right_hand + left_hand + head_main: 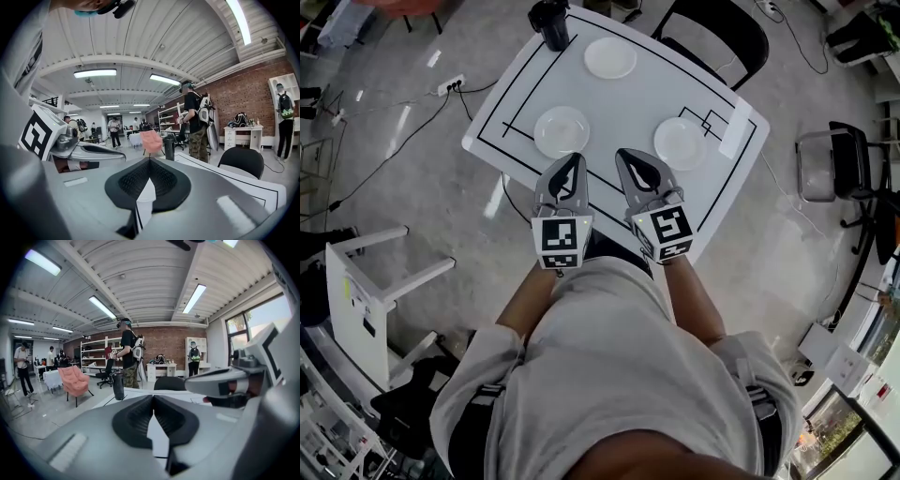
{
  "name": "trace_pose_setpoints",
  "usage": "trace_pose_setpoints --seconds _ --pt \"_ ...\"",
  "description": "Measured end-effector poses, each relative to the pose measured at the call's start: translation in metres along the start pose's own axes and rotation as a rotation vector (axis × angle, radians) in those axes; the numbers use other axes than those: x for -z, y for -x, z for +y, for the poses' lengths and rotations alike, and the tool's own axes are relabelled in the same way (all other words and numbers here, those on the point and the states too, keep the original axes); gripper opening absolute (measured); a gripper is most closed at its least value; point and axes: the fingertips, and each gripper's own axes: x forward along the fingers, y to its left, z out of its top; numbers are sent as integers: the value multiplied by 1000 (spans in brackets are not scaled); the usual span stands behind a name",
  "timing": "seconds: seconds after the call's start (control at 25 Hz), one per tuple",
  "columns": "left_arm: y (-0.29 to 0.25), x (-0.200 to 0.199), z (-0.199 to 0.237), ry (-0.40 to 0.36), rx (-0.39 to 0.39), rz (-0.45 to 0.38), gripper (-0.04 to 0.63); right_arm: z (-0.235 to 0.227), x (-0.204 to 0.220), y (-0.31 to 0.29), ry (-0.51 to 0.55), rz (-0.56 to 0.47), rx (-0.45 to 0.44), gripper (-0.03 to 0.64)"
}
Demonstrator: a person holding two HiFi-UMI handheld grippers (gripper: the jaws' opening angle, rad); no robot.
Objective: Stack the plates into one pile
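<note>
A black cup point(550, 23) stands on the white bench's point(628, 103) far corner, with a black chair point(241, 161) behind the bench.

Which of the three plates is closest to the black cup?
The far plate, just right of the cup; the other two lie toward the table's near edge.

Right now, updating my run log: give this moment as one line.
plates: three, unstacked, apart on table | left tongs: shut, empty | right tongs: shut, empty
</note>
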Motion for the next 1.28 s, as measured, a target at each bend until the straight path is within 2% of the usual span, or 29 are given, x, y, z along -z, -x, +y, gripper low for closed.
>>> trace_pose_setpoints --seconds 0.2,0.4,0.68,0.88,1.28 --pt "-15 5 30 -14 -8 43 3 -4 9 -32 -9 66 7 -2" --pt "-32 22 65 -18 -10 126 3 -2 23 -69 -9 163 -1 -2" --pt "-59 39 97 0 35 210 3 2 33 -111 8 276 -22 -2" --pt "-75 55 106 10 101 265 3 2 50 -132 4 365 -24 -2" --pt "-96 104 140 13 164 431 3 18 100 -167 -68 553 -80 0"
